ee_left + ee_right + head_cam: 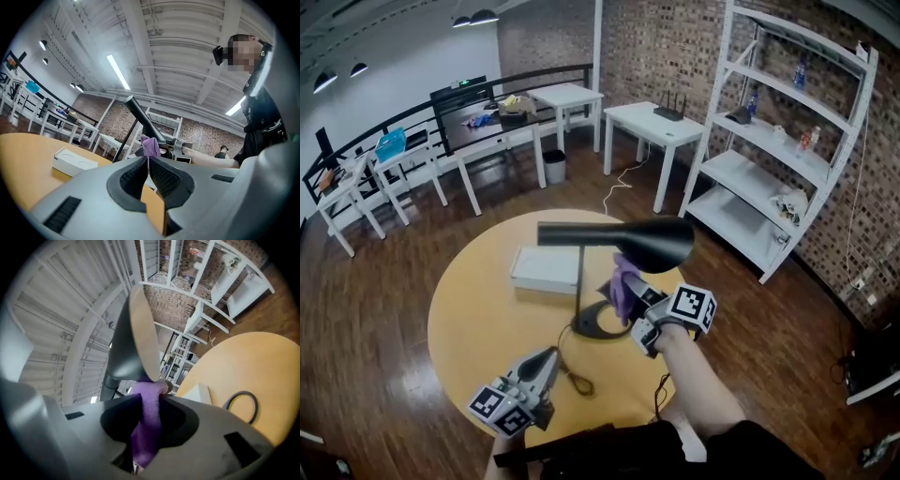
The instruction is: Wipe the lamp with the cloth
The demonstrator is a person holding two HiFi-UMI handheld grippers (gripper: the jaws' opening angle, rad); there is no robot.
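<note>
A black desk lamp (623,237) stands on the round yellow table (478,309), its ring base (598,321) near the table's middle and its cone shade (129,341) pointing right. My right gripper (630,289) is shut on a purple cloth (623,283) and holds it up against the underside of the shade; the cloth (147,423) fills the jaws in the right gripper view. My left gripper (546,364) hovers low over the table's near edge, shut with nothing in it, pointing at the lamp (143,121) and the cloth (151,145).
A flat white box (546,269) lies on the table left of the lamp pole. The lamp's black cord (572,373) runs across the table toward the near edge. White shelving (787,122) stands at the right, white tables (652,122) behind.
</note>
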